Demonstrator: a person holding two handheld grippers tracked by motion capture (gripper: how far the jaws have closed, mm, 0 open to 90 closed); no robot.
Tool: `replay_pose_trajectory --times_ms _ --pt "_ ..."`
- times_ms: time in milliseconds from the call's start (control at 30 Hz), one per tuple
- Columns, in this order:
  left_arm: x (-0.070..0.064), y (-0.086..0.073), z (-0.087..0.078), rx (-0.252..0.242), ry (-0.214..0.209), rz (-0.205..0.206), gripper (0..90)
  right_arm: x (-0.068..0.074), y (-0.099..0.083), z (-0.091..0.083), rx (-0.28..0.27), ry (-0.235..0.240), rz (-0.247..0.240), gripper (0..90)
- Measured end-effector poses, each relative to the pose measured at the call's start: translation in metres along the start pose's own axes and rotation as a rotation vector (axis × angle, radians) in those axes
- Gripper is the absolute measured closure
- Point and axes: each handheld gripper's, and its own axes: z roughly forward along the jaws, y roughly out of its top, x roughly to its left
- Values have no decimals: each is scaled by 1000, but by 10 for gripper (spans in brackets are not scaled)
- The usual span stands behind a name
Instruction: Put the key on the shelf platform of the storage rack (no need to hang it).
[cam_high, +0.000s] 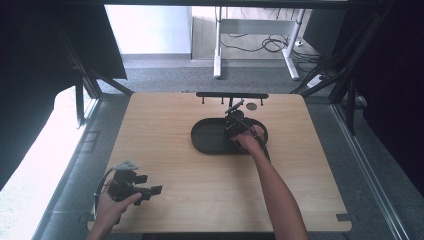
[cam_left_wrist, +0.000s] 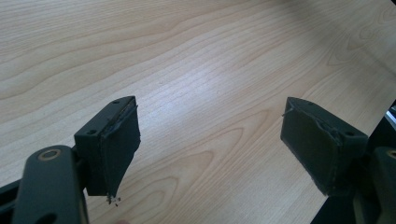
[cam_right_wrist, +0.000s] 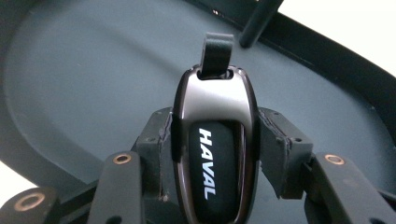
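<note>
Over the dark oval tray (cam_high: 205, 137) at the far side of the tabletop (cam_high: 200, 195), the right tool (cam_right_wrist: 212, 154) clamps a car key (cam_right_wrist: 215, 140) by its slick sides; it could slip and drop. The left tool (cam_left_wrist: 210, 144) gapes wide, empty.

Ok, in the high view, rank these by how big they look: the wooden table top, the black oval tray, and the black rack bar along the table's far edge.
1. Wooden table top, largest by far.
2. Black oval tray.
3. Black rack bar: about as long as the tray but far thinner. It sits farther from the camera, so its true size is unsure.
</note>
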Motion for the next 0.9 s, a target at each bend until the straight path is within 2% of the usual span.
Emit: replay_pose_trajectory --times_ms 100,200,567,700,900 --pt "-3 0 2 5 -8 10 200 2 -2 4 15 -15 7 492" --pt "-3 0 3 10 -8 13 200 1 -4 9 29 -29 -11 492" --pt "-2 0 2 8 -6 7 200 -1 -10 21 34 -31 11 484" --pt "-2 0 2 6 -5 6 200 -1 -11 21 32 -28 14 471" --pt "-2 0 2 8 -5 6 199 2 -10 12 6 -21 6 398"
